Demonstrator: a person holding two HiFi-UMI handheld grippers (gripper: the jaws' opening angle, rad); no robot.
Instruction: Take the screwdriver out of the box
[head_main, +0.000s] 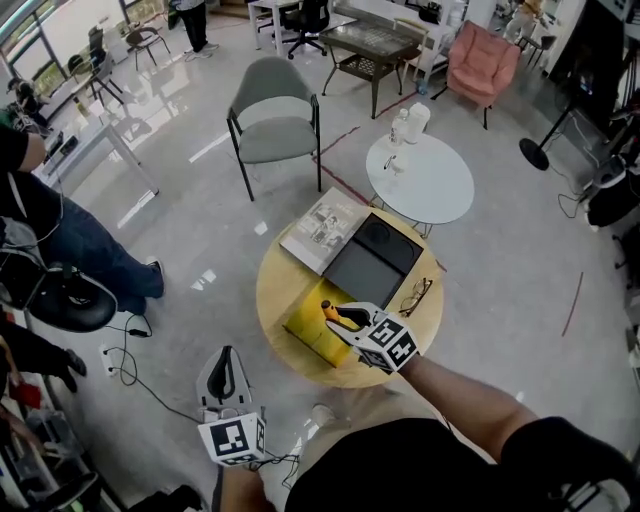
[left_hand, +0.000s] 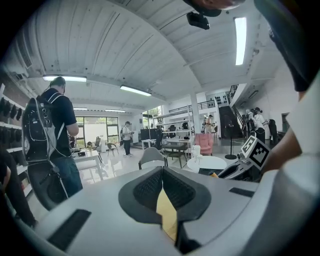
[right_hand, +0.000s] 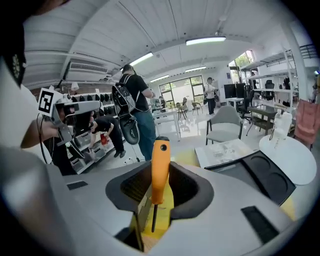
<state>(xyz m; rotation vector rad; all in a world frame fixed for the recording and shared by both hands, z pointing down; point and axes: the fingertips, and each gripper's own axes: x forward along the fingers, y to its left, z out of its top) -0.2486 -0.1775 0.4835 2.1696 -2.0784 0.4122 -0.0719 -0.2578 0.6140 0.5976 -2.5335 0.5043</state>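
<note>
My right gripper (head_main: 343, 318) hangs over the open yellow box (head_main: 312, 322) on the round wooden table (head_main: 275, 290), shut on the screwdriver (head_main: 334, 313). In the right gripper view the orange handle (right_hand: 160, 167) stands upright between the pads (right_hand: 187, 187), thin shaft pointing down, clear of the box (right_hand: 162, 212) below. My left gripper (head_main: 228, 380) is low at the left, off the table and over the floor. Its jaws (left_hand: 161, 172) meet at the tips with nothing between them. The right gripper's marker cube (left_hand: 257, 152) shows at the right of the left gripper view.
A black tray (head_main: 372, 262), a magazine (head_main: 325, 230) and a pair of glasses (head_main: 415, 296) lie on the wooden table. A white round table (head_main: 420, 180) and a grey chair (head_main: 272, 120) stand beyond. People stand at the left; cables lie on the floor (head_main: 130, 360).
</note>
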